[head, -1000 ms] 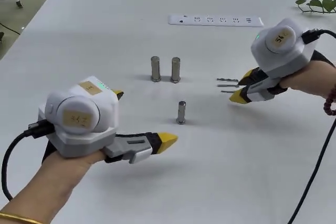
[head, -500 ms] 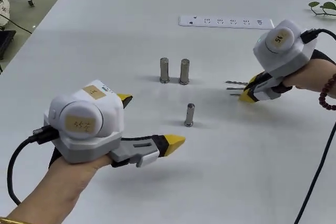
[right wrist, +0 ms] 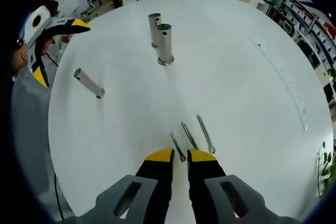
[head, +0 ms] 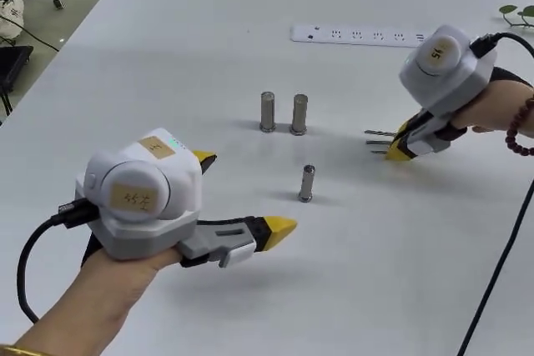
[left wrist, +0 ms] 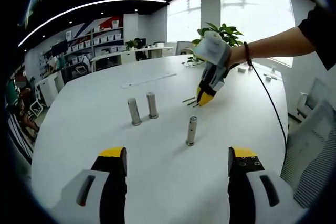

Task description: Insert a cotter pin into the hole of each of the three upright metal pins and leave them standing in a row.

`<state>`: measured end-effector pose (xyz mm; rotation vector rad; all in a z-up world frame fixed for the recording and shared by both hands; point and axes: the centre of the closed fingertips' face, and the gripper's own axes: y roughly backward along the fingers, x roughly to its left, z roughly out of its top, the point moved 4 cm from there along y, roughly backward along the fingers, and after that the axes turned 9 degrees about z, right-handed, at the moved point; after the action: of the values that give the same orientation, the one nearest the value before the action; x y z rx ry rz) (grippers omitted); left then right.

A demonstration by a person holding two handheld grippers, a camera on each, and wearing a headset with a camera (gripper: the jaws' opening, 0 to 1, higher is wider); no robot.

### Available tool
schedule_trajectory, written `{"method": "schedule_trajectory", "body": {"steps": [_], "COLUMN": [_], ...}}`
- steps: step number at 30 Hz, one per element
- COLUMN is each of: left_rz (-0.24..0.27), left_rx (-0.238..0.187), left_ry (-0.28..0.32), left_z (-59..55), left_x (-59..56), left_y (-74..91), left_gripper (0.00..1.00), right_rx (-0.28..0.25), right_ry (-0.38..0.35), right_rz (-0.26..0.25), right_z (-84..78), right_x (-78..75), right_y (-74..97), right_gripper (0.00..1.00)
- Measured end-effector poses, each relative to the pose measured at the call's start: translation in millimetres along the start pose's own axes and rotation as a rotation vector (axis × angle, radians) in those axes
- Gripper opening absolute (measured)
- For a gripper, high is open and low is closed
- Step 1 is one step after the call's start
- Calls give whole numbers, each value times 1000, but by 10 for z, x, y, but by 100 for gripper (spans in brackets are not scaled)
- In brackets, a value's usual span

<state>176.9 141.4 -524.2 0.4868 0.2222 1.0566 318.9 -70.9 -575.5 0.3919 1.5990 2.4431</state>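
Your left gripper (head: 242,190) carries two tan labels. The face sticker (head: 133,198) and the top sticker (head: 155,146) both bear dark handwritten marks, too small for you to read with any certainty. Your right gripper (head: 400,144) has a round sticker (head: 435,52). Its handwriting looks like two characters, the first perhaps a 5, the second unclear. In the left gripper view, the red and blue wall sign (left wrist: 107,23) is too blurred to read.
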Motion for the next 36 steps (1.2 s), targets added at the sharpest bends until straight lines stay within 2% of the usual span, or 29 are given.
{"method": "schedule_trajectory", "body": {"steps": [4,8,10,12,14,17,23,26,28,33,36], "left_rz": [0,5,7,10,11,9,7,5,3,-6,-16], "left_rx": [-1,0,1,2,2,1,16,19,14,18,14], "left_ry": [-7,-7,-9,-15,-13,-15,-23,-21,-24,-28,-28], "left_z": [1,5,5,6,5,4,-12,-8,3,16,29], "left_x": [-4,-2,3,3,3,-7,-17,-18,-19,-31,-48], "left_y": [5,7,4,5,11,23,24,18,18,21,27], "left_gripper": [77,77,76,76,76,75,71,70,69,65,61], "right_rx": [28,81,100,114,125,132,96,89,87,18,-3], "right_ry": [34,142,161,179,215,224,201,241,240,258,272], "right_rz": [-2,-21,-32,-39,-45,-67,-83,-94,-95,-93,-91], "right_z": [-2,32,52,66,67,66,31,-1,-16,22,44], "right_x": [37,130,33,-1,28,75,117,146,183,291,386], "right_y": [-3,-9,-20,-30,-28,-30,-5,10,33,122,158], "right_gripper": [4,0,0,0,0,0,0,0,0,0,0]}}
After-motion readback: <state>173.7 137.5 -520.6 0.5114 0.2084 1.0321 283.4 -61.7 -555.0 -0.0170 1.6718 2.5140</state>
